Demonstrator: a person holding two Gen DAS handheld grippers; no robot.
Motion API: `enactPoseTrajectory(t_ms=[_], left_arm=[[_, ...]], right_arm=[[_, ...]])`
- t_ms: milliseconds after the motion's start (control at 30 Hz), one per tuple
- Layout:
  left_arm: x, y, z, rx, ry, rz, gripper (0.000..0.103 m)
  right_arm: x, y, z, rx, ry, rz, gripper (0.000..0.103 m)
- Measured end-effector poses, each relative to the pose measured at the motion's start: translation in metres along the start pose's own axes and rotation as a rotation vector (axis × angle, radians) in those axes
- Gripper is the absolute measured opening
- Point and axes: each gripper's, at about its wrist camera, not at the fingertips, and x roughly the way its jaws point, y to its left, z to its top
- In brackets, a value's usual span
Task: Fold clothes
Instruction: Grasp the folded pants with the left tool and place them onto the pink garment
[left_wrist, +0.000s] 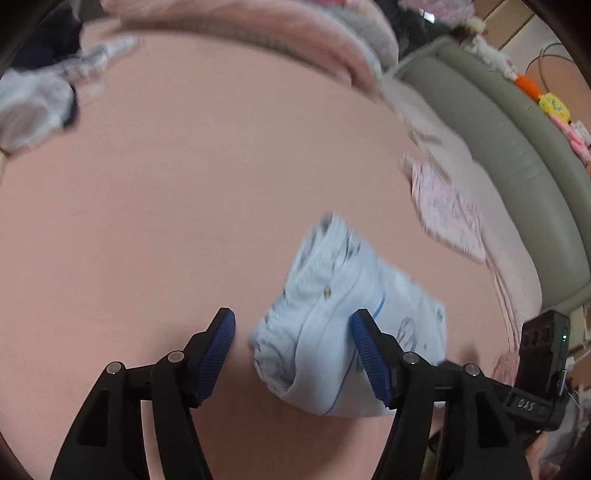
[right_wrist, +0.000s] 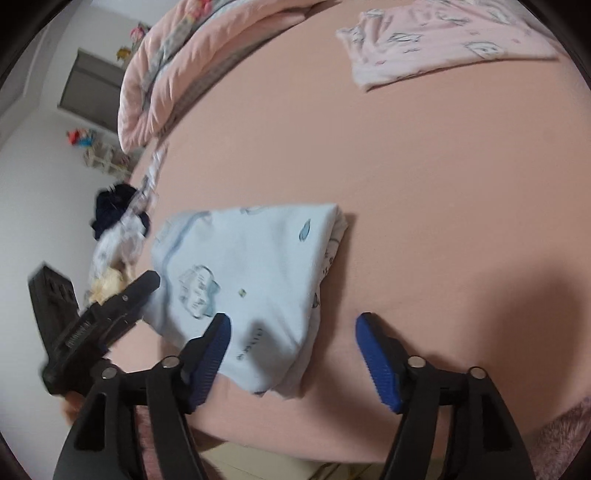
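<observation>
A folded light blue garment with small prints lies on the pink bed sheet. In the left wrist view my left gripper stands open over the garment's near end. Its right pad lies against the cloth and its left pad is off it. In the right wrist view the same garment lies flat, and its near corner sits between the wide-open jaws of my right gripper. The right pad is well away from the cloth. My left gripper shows side-on at the garment's left edge.
A folded pink printed garment lies further out on the sheet. A rolled pink quilt runs along the far side. A heap of dark and white clothes sits at the bed's left edge. A grey padded bed frame borders one side.
</observation>
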Motion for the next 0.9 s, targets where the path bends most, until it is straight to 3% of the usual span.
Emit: enactPoseTrajectory(t_ms=[100, 133, 167, 200, 233, 267, 367, 567, 800, 900], left_arm=[[0.01, -0.007, -0.006, 0.029, 0.014, -0.003, 0.062], [0.01, -0.01, -0.008, 0.031, 0.005, -0.001, 0.043], [0.011, -0.014, -0.009, 0.015, 0.005, -0.01, 0.037], [0.008, -0.02, -0.01, 0.014, -0.015, 0.022, 0.033], [0.005, -0.027, -0.011, 0.018, -0.03, 0.04, 0.028], [0.003, -0.032, -0.011, 0.019, -0.045, 0.054, 0.024], [-0.012, -0.041, -0.005, -0.032, -0.075, -0.01, 0.02], [-0.02, -0.102, 0.024, 0.068, -0.104, -0.081, 0.02], [0.029, -0.196, 0.088, 0.143, -0.122, -0.168, 0.02], [0.057, -0.229, 0.105, 0.134, -0.114, -0.178, 0.02]], right_arm=[[0.003, 0.012, -0.003, -0.086, -0.019, -0.062, 0.07], [0.003, 0.017, -0.003, -0.109, -0.014, -0.104, 0.063], [0.002, 0.023, -0.003, -0.129, -0.009, -0.147, 0.039], [0.001, 0.026, -0.002, -0.117, -0.001, -0.113, 0.02], [0.0, 0.028, 0.0, -0.101, 0.007, -0.069, 0.017], [-0.001, 0.029, 0.0, -0.11, 0.003, -0.078, 0.015], [-0.011, 0.028, 0.014, -0.123, -0.015, -0.077, 0.013], [-0.062, 0.009, 0.071, -0.158, -0.098, -0.08, 0.013], [-0.124, -0.043, 0.156, -0.15, -0.197, -0.15, 0.013], [-0.141, -0.073, 0.197, -0.118, -0.199, -0.185, 0.013]])
